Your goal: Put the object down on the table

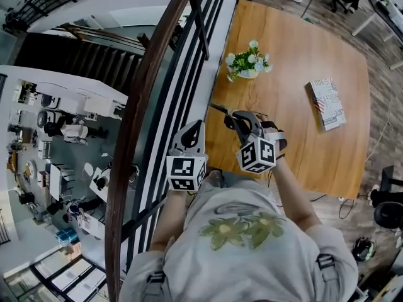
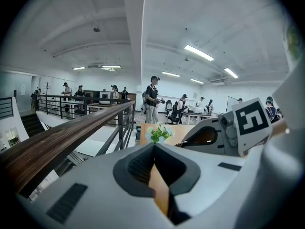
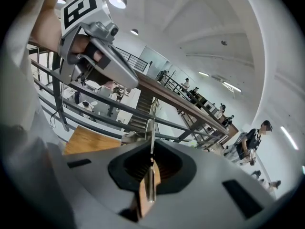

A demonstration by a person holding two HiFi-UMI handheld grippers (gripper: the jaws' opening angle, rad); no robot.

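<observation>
**Open-plan office on an upper floor**

A dark-barred railing (image 1: 189,61) with a wooden handrail (image 1: 135,137) is running along the edge of an upper floor, and a lower level is showing beyond it, where desks (image 1: 53,181) crowded with equipment are standing and people (image 1: 74,132) are moving among them. A staircase (image 1: 75,58) is leading down beside it. Up here a wooden table (image 1: 296,74) is carrying a pot of flowers (image 1: 247,60) and a book (image 1: 327,102). Further back, more people (image 2: 152,97) are standing and sitting among long worktables (image 2: 205,112) and office chairs (image 2: 174,112), under a white ceiling (image 2: 214,27) where strip lights (image 2: 199,53) are glowing. Cables (image 1: 343,206) are trailing over the wood-look floor (image 1: 384,137) near a black chair (image 1: 385,211)
</observation>
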